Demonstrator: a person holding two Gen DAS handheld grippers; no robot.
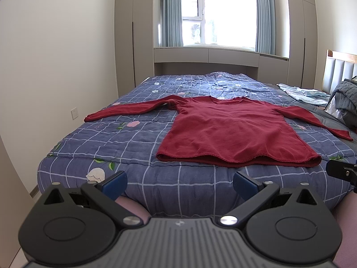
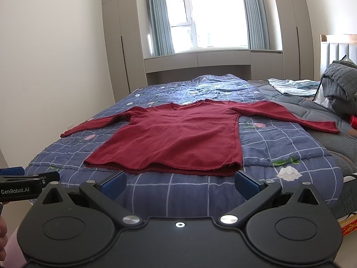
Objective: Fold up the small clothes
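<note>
A dark red long-sleeved shirt (image 1: 225,129) (image 2: 174,138) lies flat on the bed, hem toward me, both sleeves spread out to the sides. My left gripper (image 1: 179,184) hovers open before the foot of the bed, short of the hem's left part, nothing between its blue pads. My right gripper (image 2: 180,184) is also open and empty, just short of the hem's middle. The left gripper's side shows at the left edge of the right wrist view, and a black part of the right gripper (image 1: 341,170) at the right edge of the left wrist view.
The bed carries a blue checked quilt (image 1: 125,138) (image 2: 279,143) with flower prints. Light blue cloth (image 2: 292,87) and a grey folded blanket (image 2: 339,82) lie near the headboard on the right. White walls, wardrobes and a bright window stand behind.
</note>
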